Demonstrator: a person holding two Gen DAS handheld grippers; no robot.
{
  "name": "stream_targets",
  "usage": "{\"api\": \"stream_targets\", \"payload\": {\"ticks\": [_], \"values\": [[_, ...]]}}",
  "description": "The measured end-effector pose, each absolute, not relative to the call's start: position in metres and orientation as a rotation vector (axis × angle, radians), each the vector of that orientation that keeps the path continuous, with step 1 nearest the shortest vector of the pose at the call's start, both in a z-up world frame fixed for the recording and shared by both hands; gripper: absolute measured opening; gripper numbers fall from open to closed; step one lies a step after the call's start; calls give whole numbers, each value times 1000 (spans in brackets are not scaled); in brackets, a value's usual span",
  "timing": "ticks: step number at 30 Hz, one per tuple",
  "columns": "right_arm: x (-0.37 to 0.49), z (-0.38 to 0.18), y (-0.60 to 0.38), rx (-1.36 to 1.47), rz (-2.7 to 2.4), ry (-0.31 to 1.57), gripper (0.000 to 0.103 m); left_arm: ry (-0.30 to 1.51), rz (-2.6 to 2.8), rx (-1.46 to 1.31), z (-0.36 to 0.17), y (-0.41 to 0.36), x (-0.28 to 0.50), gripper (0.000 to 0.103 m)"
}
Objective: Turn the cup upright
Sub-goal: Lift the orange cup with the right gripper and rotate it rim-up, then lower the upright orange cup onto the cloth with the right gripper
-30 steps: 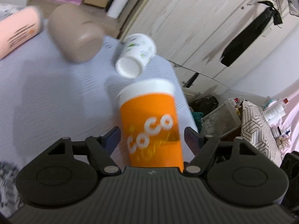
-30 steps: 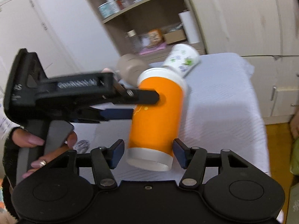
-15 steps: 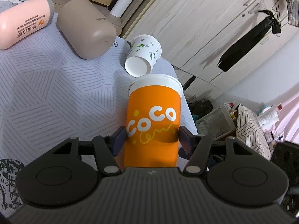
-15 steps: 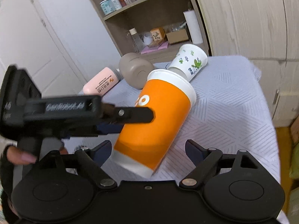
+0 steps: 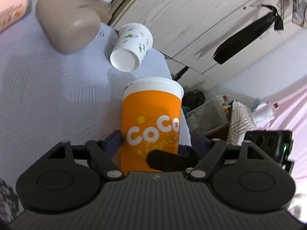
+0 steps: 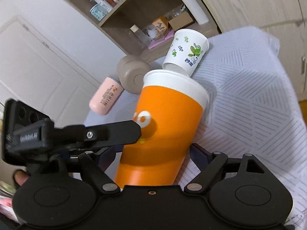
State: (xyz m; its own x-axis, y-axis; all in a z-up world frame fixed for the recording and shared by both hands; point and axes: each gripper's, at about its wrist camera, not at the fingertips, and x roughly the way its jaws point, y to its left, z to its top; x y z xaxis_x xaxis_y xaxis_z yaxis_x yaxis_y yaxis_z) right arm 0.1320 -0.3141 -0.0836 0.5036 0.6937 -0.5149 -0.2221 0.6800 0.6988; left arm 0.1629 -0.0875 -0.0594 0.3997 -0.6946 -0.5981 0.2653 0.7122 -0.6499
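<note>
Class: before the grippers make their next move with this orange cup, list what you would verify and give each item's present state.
1. Orange paper cup with white rim mouth up: ok, slightly tilted.
2. Left gripper hold: cannot tell; a gap shows beside one pad.
3. Right gripper hold: cannot tell; its fingers flank the cup's lower body.
4. Cup's base on the grey striped tablecloth: cannot tell; base hidden.
5. Clear of the white leaf-print paper cup lying on its side: ok, apart in the left wrist view.
</note>
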Motion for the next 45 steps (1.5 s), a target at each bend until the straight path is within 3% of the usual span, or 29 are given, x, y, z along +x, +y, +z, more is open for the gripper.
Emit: {"api": "stream_targets", "payload": {"ticks": [6,9,12,35,45], "values": [[133,-87,-322,613,622,864,81,977,-664,-436,-58,-94,168,77],[125,-80,-320,563,633,826,80,951,-684,-409,-52,-92,164,69],[118,-75,-314,511,647,793,80,920,-681,-374,-47,-90,153,67],[40,-33,-221,-152,723,380,76,648,-682,-211,-17,-30,64,67],[70,-41,-195,-204,711,350,76,614,-593,-170,-21,-21,82,67]]}}
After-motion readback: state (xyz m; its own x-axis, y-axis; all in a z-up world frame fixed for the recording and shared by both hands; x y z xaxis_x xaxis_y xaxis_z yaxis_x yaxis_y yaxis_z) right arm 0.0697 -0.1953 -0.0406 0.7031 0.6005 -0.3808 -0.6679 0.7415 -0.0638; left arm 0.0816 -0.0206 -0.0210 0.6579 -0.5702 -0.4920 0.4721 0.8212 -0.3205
